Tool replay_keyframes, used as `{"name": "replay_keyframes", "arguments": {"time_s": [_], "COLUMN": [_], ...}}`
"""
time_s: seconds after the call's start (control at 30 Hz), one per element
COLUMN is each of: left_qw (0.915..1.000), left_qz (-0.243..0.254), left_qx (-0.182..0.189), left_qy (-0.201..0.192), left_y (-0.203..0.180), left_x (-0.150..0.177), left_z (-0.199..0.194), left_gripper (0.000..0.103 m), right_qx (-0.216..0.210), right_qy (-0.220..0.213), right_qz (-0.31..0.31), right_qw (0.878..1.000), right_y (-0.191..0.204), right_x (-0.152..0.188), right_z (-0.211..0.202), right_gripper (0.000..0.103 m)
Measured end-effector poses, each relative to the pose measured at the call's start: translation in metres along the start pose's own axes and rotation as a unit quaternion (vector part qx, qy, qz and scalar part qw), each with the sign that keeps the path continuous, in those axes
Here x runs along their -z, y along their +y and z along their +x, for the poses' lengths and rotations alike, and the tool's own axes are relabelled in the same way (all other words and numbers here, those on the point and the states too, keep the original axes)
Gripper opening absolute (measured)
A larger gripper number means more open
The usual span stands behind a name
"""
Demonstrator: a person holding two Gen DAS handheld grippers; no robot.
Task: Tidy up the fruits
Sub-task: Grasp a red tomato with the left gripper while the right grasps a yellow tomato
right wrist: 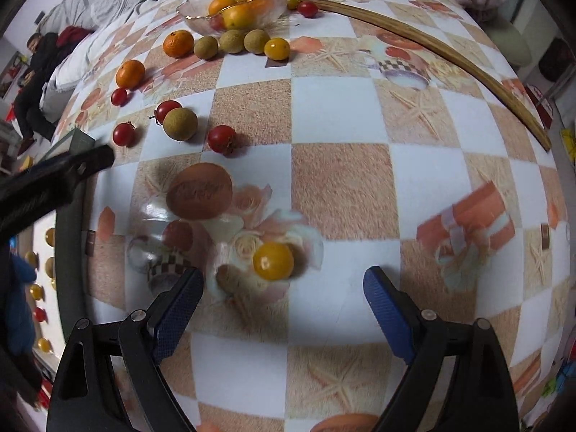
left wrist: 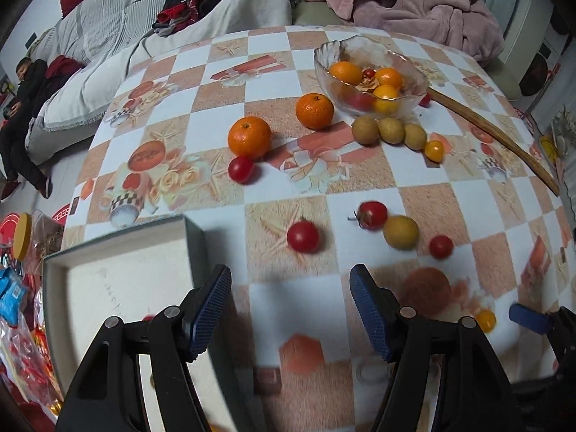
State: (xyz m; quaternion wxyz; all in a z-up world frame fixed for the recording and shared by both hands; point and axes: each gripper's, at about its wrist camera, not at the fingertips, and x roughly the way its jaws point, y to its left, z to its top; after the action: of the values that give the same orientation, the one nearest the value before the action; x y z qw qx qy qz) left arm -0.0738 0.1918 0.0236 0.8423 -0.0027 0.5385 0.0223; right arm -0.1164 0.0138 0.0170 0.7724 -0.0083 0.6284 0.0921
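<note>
Both tools are spread wide with nothing between their pads. My left tool (left wrist: 290, 309) hangs low over the near part of the table (left wrist: 360, 187), just right of a shallow box tray (left wrist: 118, 280) with a pale lining and a dark rim. My right tool (right wrist: 283, 306) hovers over the patterned cloth, and a yellow cherry tomato (right wrist: 273, 261) lies on the table just ahead of its blue fingertips (right wrist: 387, 309), apart from them.

Fruit is scattered across the table. Ahead of my left tool lie a red cherry tomato (left wrist: 303, 236), a second red tomato with a stem (left wrist: 372, 215), a brownish longan (left wrist: 400, 232) touching that one, and another small red tomato (left wrist: 440, 246). Farther off sit two mandarins (left wrist: 249, 137), a red tomato (left wrist: 241, 169) beside the nearer one, and a row of three longans (left wrist: 391, 130) with a yellow tomato (left wrist: 434, 150) at its end. Behind them a glass bowl (left wrist: 363, 50) holds orange and red fruit. A long wooden stick (left wrist: 504, 136) curves along the far right of the table.

In the right wrist view, several small yellow and red fruits (right wrist: 37, 291) lie inside the tray at the left edge.
</note>
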Motion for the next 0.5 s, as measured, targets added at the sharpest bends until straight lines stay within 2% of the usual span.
{"name": "replay_keyframes", "arguments": {"time_s": [0.17,0.37,0.5], "left_qw": [0.9999,0.9998,0.9998], "left_qz": [-0.004,0.003,0.005], "left_qx": [-0.007,-0.011,-0.010], "left_qy": [0.010,0.017,0.017], "left_y": [-0.001,-0.005,-0.006], "left_x": [-0.011,-0.012,-0.013], "left_z": [0.021,0.032,0.033], "left_gripper": [0.070,0.070,0.070], "right_qx": [0.021,0.043,0.042], "right_qy": [-0.009,-0.021,-0.021], "right_qz": [-0.044,-0.083,-0.082], "right_qw": [0.999,0.995,0.996], "right_y": [0.014,0.025,0.025], "right_x": [-0.005,0.001,0.003], "right_z": [0.010,0.014,0.014], "right_gripper": [0.102,0.103,0.103]}}
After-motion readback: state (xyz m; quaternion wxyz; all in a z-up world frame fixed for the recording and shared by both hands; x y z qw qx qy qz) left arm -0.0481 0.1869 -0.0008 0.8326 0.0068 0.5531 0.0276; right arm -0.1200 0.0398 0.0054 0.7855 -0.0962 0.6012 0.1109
